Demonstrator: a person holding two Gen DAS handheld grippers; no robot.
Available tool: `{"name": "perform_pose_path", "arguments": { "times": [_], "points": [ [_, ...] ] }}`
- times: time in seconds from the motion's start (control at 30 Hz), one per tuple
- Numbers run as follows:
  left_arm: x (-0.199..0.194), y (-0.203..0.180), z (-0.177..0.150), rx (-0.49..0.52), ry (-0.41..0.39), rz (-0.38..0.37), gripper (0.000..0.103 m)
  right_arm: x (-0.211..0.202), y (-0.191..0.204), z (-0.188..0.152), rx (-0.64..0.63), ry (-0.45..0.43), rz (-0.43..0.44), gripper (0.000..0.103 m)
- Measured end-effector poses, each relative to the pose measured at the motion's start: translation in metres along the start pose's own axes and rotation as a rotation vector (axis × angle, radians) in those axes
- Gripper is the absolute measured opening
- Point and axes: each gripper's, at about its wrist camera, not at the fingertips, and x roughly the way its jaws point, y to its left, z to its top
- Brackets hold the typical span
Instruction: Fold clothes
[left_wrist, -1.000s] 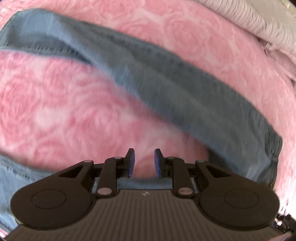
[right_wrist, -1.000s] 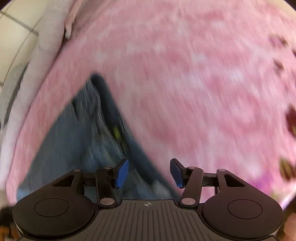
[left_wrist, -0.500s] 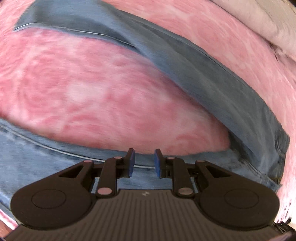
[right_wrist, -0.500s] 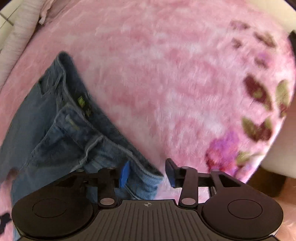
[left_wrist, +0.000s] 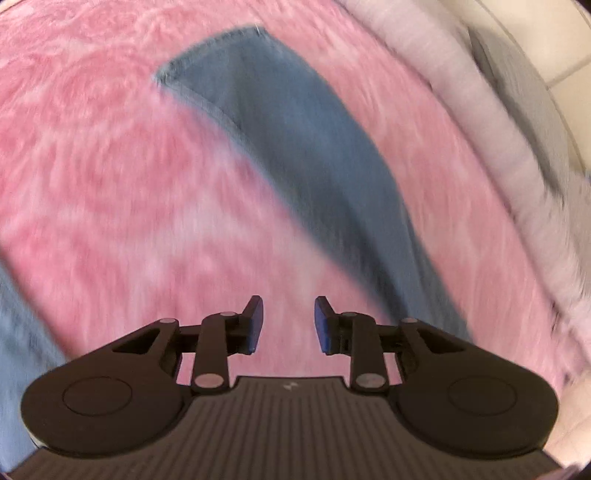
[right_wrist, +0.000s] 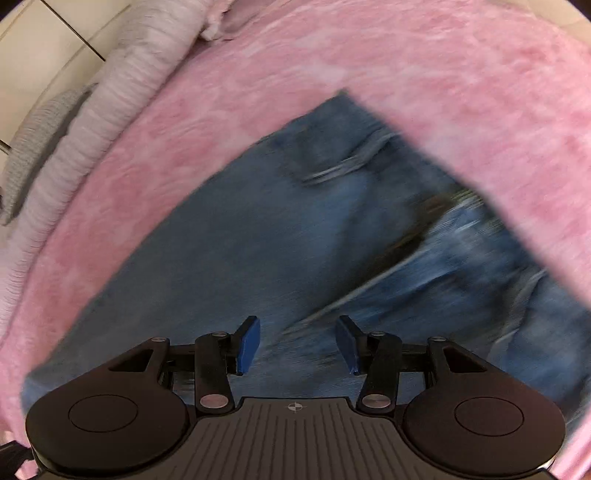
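Blue jeans lie spread on a pink fluffy blanket. In the left wrist view one trouser leg (left_wrist: 295, 140) runs from its hem at the top centre down to the right, and a second strip of denim (left_wrist: 18, 332) shows at the left edge. My left gripper (left_wrist: 288, 323) hovers over bare pink blanket (left_wrist: 110, 184), its jaws opening with nothing between them. In the right wrist view the jeans' upper part (right_wrist: 295, 229) with pocket and waistband fills the middle. My right gripper (right_wrist: 297, 341) hangs above that denim, jaws opening, nothing pinched.
A pale grey-white ribbed cover (left_wrist: 480, 110) rims the blanket, with cream floor tiles (right_wrist: 44, 55) beyond it. The same ribbed cover (right_wrist: 110, 92) lies at the upper left in the right wrist view. Both views are blurred by motion.
Left gripper swung off the lower denim edge onto bare blanket and widened its jaws. Right gripper moved from the waistband corner to over the jeans' middle.
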Motion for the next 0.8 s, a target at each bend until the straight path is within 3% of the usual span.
{"name": "perform_pose_path", "arguments": {
  "times": [0.1,0.17,0.3,0.33,0.4,0.47,0.6,0.67,0.7,0.77,0.8],
  "points": [
    [0.015,0.008,0.029,-0.020,-0.026,-0.008,0.029,0.006,0.031,-0.019,0.043,0.000,0.151,0.049],
    [0.028,0.016,0.044,-0.051,-0.032,-0.008,0.030,0.019,0.053,-0.037,0.061,0.058,0.219,0.049],
    [0.055,0.032,0.065,-0.130,-0.013,-0.006,0.030,0.047,0.093,-0.076,0.076,0.163,0.232,0.049],
    [0.057,0.032,0.070,-0.122,-0.014,-0.018,0.028,0.051,0.101,-0.084,0.075,0.173,0.229,0.049],
    [0.057,0.031,0.078,-0.086,-0.022,-0.051,0.000,0.056,0.114,-0.097,0.068,0.182,0.219,0.049],
    [0.051,0.028,0.088,-0.034,-0.034,-0.085,0.001,0.060,0.120,-0.105,0.066,0.181,0.202,0.049],
    [-0.005,0.006,0.116,0.198,-0.122,-0.186,0.001,0.060,0.123,-0.103,0.095,0.150,0.170,0.049],
    [-0.029,-0.006,0.127,0.408,-0.166,-0.213,0.002,0.056,0.122,-0.101,0.101,0.126,0.152,0.049],
    [-0.032,-0.011,0.126,0.530,-0.166,-0.205,0.003,0.055,0.122,-0.101,0.107,0.119,0.142,0.049],
    [-0.012,-0.009,0.115,0.769,-0.089,-0.112,0.006,0.052,0.121,-0.101,0.126,0.119,0.115,0.049],
    [0.006,0.000,0.110,0.810,-0.015,-0.057,0.006,0.052,0.120,-0.102,0.149,0.132,0.103,0.049]
  ]
}}
